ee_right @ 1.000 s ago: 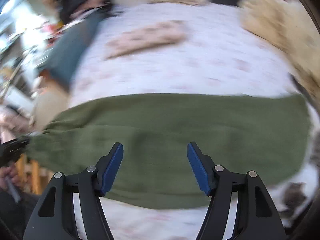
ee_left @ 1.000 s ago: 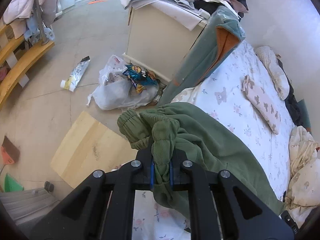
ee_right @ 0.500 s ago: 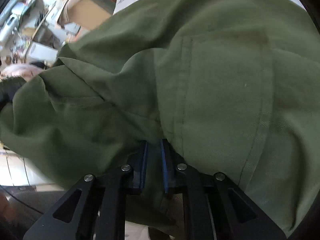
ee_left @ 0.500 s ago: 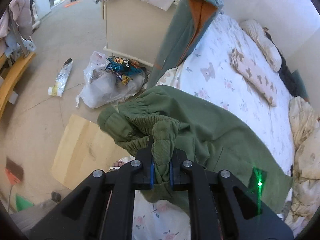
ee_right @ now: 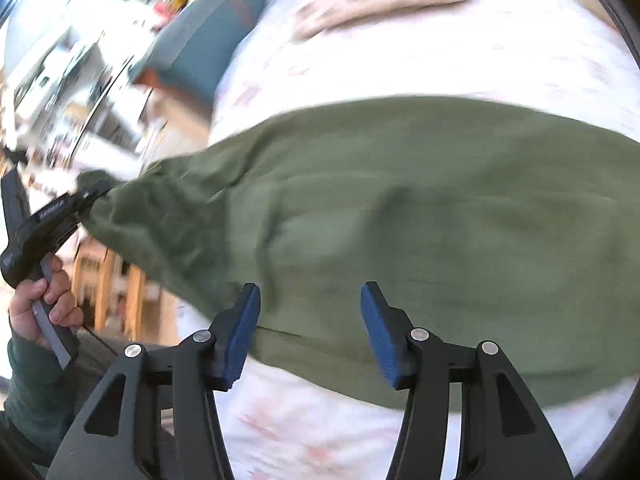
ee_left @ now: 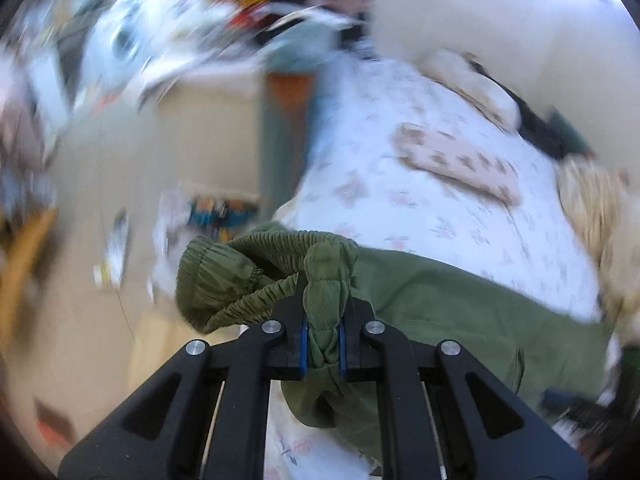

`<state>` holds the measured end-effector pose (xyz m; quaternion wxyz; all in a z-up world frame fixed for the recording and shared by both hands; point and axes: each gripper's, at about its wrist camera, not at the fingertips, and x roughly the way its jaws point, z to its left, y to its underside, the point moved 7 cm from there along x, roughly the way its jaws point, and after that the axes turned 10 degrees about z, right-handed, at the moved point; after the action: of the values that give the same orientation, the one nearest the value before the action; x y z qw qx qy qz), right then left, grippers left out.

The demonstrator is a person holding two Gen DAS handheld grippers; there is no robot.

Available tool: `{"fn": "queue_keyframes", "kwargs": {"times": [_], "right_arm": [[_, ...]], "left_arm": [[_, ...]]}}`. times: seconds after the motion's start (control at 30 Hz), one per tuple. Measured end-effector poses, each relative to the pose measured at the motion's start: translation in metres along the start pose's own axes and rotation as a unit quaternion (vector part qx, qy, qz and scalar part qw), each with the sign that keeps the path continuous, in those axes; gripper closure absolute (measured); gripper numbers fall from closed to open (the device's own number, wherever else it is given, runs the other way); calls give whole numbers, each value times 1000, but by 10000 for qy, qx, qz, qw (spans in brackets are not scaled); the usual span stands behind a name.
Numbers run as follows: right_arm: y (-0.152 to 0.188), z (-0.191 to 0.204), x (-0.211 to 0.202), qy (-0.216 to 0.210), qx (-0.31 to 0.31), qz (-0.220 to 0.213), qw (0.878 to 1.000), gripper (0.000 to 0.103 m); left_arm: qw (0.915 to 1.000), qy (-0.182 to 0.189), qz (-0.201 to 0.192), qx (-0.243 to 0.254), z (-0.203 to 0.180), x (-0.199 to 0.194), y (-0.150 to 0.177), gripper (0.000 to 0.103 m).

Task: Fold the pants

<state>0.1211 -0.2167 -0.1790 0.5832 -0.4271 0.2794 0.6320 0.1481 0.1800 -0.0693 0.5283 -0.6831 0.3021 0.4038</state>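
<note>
1. Left hand (ee_right: 38,300), far left of the right wrist view: fingers wrapped round the handle of the left gripper (ee_left: 323,344).
2. Left gripper: blue pads pressed together on a bunched, ribbed elastic band of the green pants (ee_left: 460,308). Gathered fabric rises between the pads and loops off to the left.
3. Pants: from that clamp the cloth runs rightward across the floral bedsheet (ee_left: 460,208), lying broad and mostly flat, with a shallow crease near the middle in the right wrist view (ee_right: 420,216).
4. Right gripper (ee_right: 310,328): pads well apart, nothing between them, poised over the near edge of the pants.
5. Background, both views motion-blurred: a patterned pillow (ee_left: 452,160) lies on the sheet beyond the pants; a teal garment (ee_right: 200,52) hangs at the bed's left edge. Floor clutter at left is too smeared to identify.
</note>
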Motion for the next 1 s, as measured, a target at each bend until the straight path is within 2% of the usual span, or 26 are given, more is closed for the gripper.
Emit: {"fn": "queue_keyframes", "kwargs": {"times": [0.13,0.23,0.3,0.33,0.4,0.47,0.53,0.57,0.6,0.63,0.67,0.7,0.77,0.83,0.9,0.97,1.0], "right_arm": [[11,-58,-42,211,430,-489,9977,47],[17,-83,-73,154,757,-895,9930,47],[19,-103,-97,120,1000,-1134,9884,47],[19,-112,-106,70,1138,-1297,9850,47],[17,-119,-114,24,1290,-1417,9815,47],[16,-125,-118,-49,1408,-1472,9790,47],[12,-126,-116,-101,1473,-1459,9782,47],[11,-126,-113,-108,1482,-1433,9785,47],[10,-126,-111,-97,1466,-1381,9795,47],[10,-128,-112,-83,1446,-1341,9803,47],[10,-127,-111,-72,1434,-1315,9809,47],[8,-127,-109,-72,1416,-1281,9816,47],[5,-122,-105,-93,1347,-1225,9832,47],[3,-115,-96,-54,1227,-1144,9858,46],[1,-107,-86,-82,1095,-1038,9885,36],[-1,-94,-68,-259,922,-886,9915,25],[-2,-88,-60,-308,847,-814,9926,23]], "left_arm": [[9936,-22,-318,1085,-100,-14,5,95],[9800,-34,-292,1970,-190,-3,30,95],[9749,-23,-18,2225,-224,17,48,94],[9728,11,282,2298,-243,38,64,94],[9675,-14,653,2442,-263,71,89,93],[9604,124,991,2601,-277,96,113,91],[9561,245,1284,2623,-282,115,136,89],[9546,318,1374,2625,-281,118,141,82],[9528,421,1470,2622,-280,119,145,68],[9502,682,1616,2576,-278,116,148,60],[9489,839,1664,2547,-276,110,152,42],[9482,969,1674,2521,-272,101,154,34],[9479,1253,1686,2395,-255,76,148,28],[9542,1183,1664,2185,-230,59,136,25],[9676,858,1570,1779,-189,46,114,23],[9830,276,1324,1240,-142,36,84,20],[9877,44,1151,1058,-124,32,73,18]]}}
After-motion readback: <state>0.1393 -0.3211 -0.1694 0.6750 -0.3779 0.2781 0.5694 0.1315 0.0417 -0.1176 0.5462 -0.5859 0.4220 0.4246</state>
